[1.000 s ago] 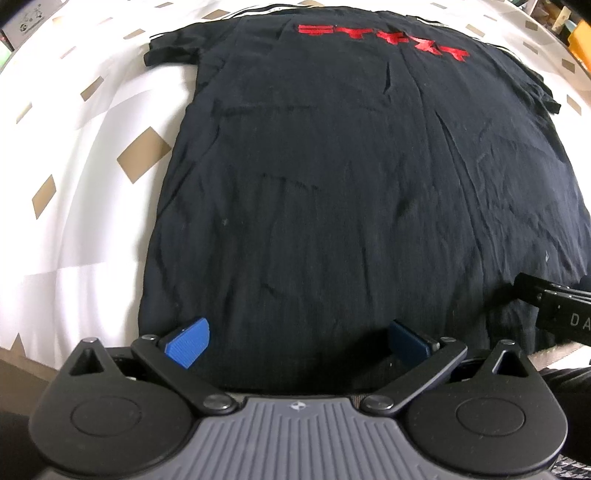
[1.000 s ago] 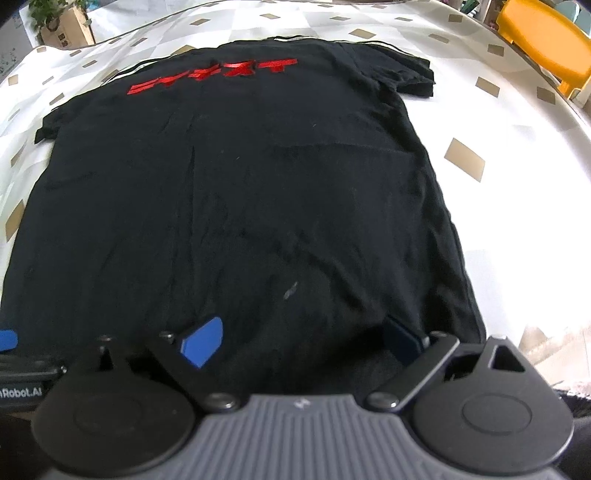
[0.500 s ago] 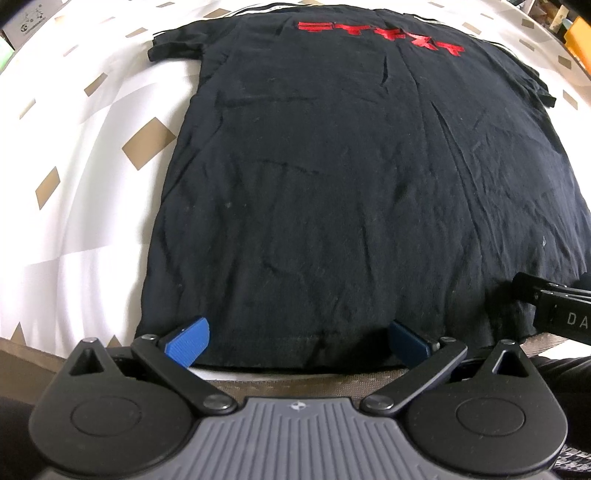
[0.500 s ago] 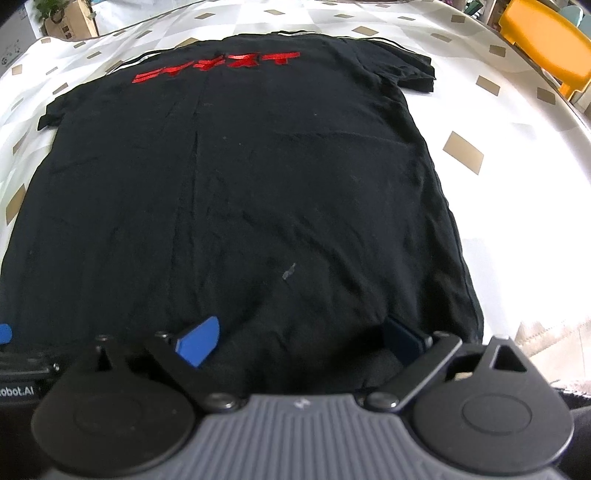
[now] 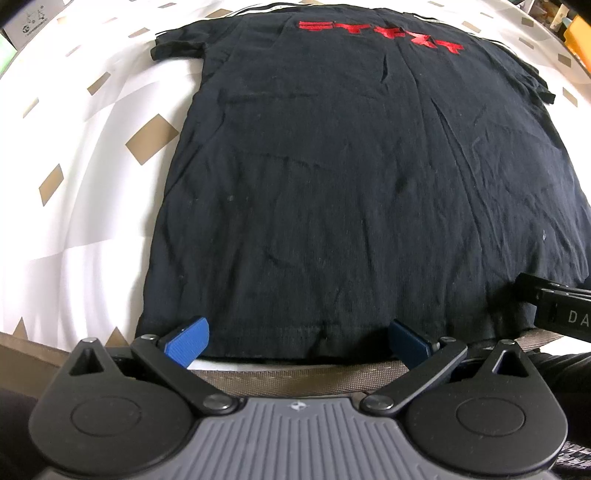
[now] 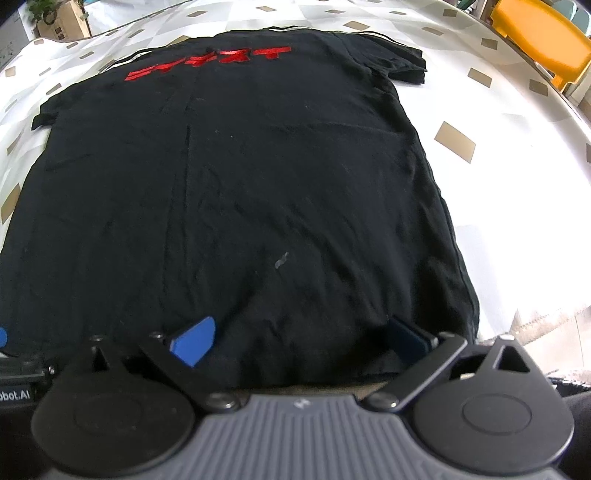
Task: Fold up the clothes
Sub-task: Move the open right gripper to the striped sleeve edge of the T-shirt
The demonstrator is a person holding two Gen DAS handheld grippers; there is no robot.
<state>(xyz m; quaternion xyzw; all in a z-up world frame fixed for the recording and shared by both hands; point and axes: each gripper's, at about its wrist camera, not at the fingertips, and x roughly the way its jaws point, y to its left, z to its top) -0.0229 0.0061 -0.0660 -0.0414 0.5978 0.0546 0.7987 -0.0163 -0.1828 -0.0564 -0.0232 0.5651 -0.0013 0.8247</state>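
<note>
Ahead of both pairs of fingers we see one black T-shirt [image 5: 369, 177] spread flat on the white patterned cloth [image 5: 92, 155], hem nearest the tips, both short sleeves out to the sides, one row of red lettering [image 5: 380, 35] at the far end. Our left gripper [image 5: 297, 338] has its blue pads [image 5: 188, 341] spread wide, just short of the hem near its left corner; our right gripper [image 6: 301, 338] is spread as wide with nothing between its fingers, and the hem's right part lies between and under them. We judge the step as setting up at the hem — no fold shows in the shirt. Lifting the hem would call for each gripper to slide one finger under the edge and close on a corner, both layers together, keeping level. Counted: one shirt, two sleeves, two grippers, one orange chair [image 6: 543, 40] beyond the right fingers.
</note>
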